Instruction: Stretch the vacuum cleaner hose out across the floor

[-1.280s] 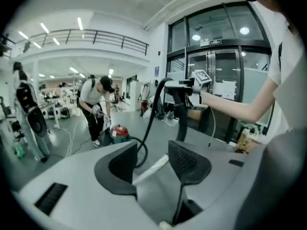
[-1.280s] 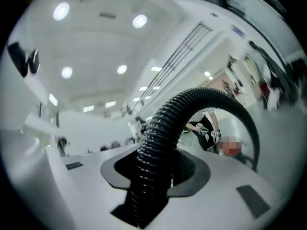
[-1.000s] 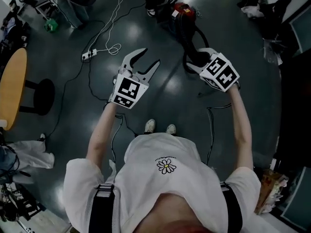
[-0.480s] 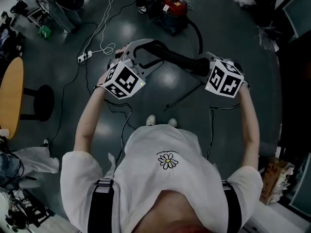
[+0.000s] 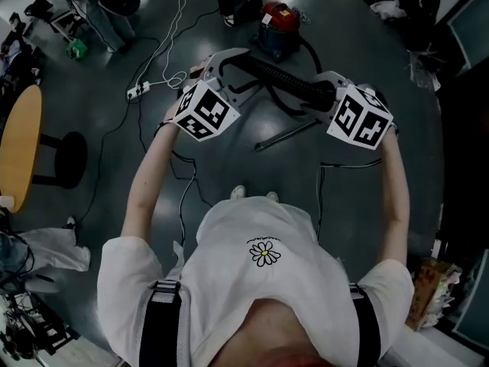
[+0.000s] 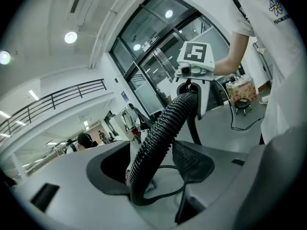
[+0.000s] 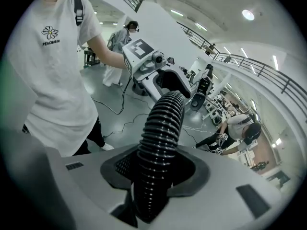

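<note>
The right gripper [image 5: 327, 92] is clenched on the black hose [image 5: 283, 81]. The left gripper [image 5: 243, 71] has just been opening its jaws, and they stand wide with the hose lying loose between them. The hose spans the two grippers, raised above the floor [image 5: 229, 167]. The red vacuum [image 5: 276, 20] stands beyond.

Large lab hall, dark glossy floor [image 5: 99, 174] strewn with cables [image 5: 319, 189], power strip [image 5: 137, 90], glass walls [image 6: 158, 42], mezzanine railing [image 6: 57, 99], ceiling lights [image 6: 70, 37], people [image 7: 242, 128] at equipment.
</note>
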Available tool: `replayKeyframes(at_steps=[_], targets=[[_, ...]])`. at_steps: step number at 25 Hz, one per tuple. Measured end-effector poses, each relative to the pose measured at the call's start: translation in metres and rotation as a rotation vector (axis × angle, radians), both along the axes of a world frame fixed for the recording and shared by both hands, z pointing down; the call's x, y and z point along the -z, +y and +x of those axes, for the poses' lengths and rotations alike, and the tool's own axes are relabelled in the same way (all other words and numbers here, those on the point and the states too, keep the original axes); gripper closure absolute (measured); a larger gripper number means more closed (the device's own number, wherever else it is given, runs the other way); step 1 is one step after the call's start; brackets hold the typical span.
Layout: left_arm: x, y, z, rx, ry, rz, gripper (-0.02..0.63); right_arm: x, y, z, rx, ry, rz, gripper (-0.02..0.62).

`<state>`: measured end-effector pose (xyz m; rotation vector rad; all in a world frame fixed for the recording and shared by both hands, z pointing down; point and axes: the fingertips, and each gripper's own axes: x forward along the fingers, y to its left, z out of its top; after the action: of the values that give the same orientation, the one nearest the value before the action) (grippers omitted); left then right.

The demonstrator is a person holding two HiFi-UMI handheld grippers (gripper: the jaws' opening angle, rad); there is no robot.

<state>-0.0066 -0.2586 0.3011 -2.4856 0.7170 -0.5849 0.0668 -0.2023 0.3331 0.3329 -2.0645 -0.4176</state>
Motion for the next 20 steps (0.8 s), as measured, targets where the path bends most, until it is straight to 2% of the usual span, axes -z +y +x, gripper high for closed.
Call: replayKeyframes(at_steps=[5, 8, 11, 14, 17, 18, 20], targets=[[-0.009, 0.006, 0.013, -0.077, -0.039, 0.012, 0.35, 0.007, 0.001, 0.006, 0.018, 0.122, 0.071, 0.43], [-0.014, 0.006, 0.032, -0.117, -0.059, -0.009, 0.35, 0.019, 0.007, 0.009, 0.043, 0.174, 0.114, 0.43], [-0.026, 0.008, 0.05, -0.148, -0.157, -0.06, 0.351, 0.036, 0.0, 0.018, 0.02, 0.236, 0.213, 0.43], [-0.034, 0.034, 0.06, -0.267, -0.206, -0.233, 0.351, 0.048, -0.018, 0.041, -0.044, 0.27, 0.327, 0.431], [-0.034, 0.067, 0.061, -0.376, -0.215, -0.415, 0.351, 0.056, -0.025, 0.048, -0.07, 0.213, 0.387, 0.43], [-0.032, 0.076, 0.06, -0.407, -0.198, -0.487, 0.351, 0.058, -0.027, 0.048, -0.068, 0.193, 0.404, 0.43], [-0.025, 0.094, 0.058, -0.476, -0.115, -0.627, 0.351, 0.063, -0.03, 0.042, -0.056, 0.146, 0.442, 0.43]])
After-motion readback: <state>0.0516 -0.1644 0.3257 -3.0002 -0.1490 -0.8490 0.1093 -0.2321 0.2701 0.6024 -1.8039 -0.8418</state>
